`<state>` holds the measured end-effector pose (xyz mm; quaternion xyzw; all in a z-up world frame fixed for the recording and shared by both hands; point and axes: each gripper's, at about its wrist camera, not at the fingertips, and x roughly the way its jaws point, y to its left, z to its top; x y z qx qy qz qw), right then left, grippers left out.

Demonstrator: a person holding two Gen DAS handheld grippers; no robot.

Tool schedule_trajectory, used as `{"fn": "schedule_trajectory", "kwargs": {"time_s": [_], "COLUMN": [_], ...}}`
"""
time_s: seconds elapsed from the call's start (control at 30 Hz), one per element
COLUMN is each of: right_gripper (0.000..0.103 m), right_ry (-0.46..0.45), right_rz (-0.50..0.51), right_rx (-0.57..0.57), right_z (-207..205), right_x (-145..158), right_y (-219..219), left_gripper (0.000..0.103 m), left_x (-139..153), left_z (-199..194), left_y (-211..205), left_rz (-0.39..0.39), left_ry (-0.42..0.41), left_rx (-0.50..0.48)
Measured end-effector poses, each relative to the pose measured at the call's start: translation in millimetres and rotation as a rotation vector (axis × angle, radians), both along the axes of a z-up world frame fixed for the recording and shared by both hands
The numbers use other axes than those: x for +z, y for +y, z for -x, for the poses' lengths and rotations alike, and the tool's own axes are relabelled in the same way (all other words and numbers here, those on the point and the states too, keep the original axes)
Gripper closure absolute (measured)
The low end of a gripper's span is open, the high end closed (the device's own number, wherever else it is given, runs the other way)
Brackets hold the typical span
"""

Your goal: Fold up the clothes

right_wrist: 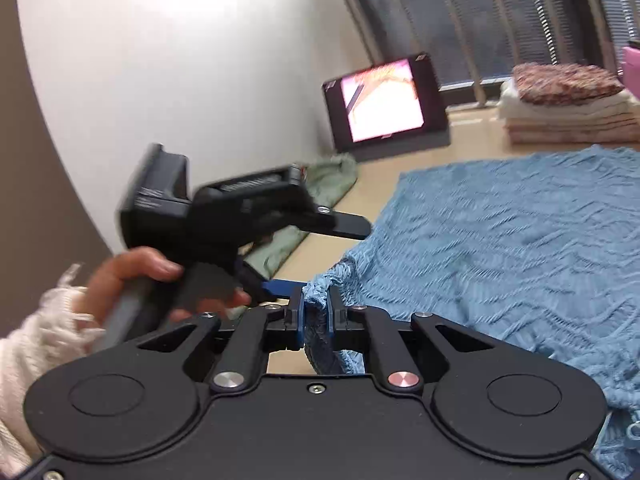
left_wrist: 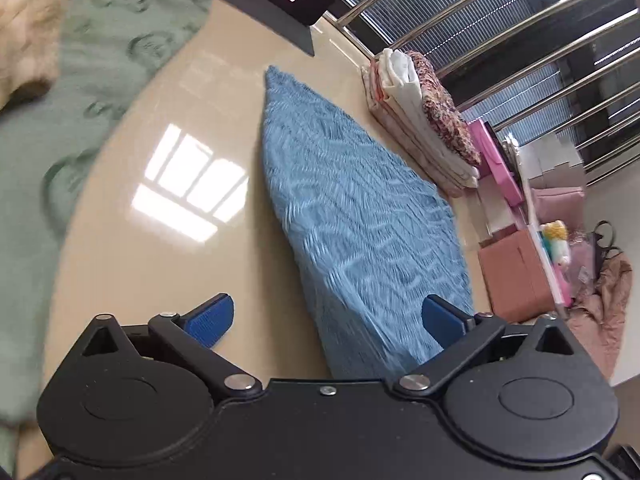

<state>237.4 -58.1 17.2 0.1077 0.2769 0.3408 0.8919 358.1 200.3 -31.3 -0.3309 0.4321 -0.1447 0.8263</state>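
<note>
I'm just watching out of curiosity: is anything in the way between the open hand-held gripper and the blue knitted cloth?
Nothing visible. The left hand-held gripper hangs open right over the blue cloth, whose near edge already lies between its fingers.

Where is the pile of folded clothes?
The pile of folded clothes sits at the table's far edge by the window bars, beyond the blue sweater and right of the screen.

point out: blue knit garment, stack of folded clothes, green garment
blue knit garment [left_wrist: 352,216], left wrist view, middle of the spread fabric.
stack of folded clothes [right_wrist: 568,108], right wrist view, side of the pale layers under the floral top piece.
green garment [left_wrist: 100,80], left wrist view, embossed surface near the top left.
</note>
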Motion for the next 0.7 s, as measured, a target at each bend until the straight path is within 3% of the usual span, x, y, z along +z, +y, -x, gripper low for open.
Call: {"fn": "schedule_trajectory", "kwargs": {"time_s": [0.1, 0.4, 0.57, 0.7], "right_gripper": [0.093, 0.093, 0.093, 0.093], "right_ry": [-0.021, -0.037, -0.050, -0.061], "right_rz": [-0.007, -0.020, -0.032, -0.029], "right_rx": [-0.003, 0.016, 0.030, 0.032], "right_z": [-1, -3, -1, -1], "right_x": [3, 2, 4, 4], "right_y": [-4, -11, -12, -12], "left_gripper": [0.023, 0.042, 0.060, 0.062], "left_x": [-1, -3, -4, -6], "left_z": [-22, -86, -109, -122], "left_y": [-8, -1, 2, 5], "left_rz": [-0.023, 0.011, -0.004, 0.001], "left_ry": [-0.006, 0.004, 0.003, -0.009], "left_rx": [0.020, 0.129, 0.161, 0.186]}}
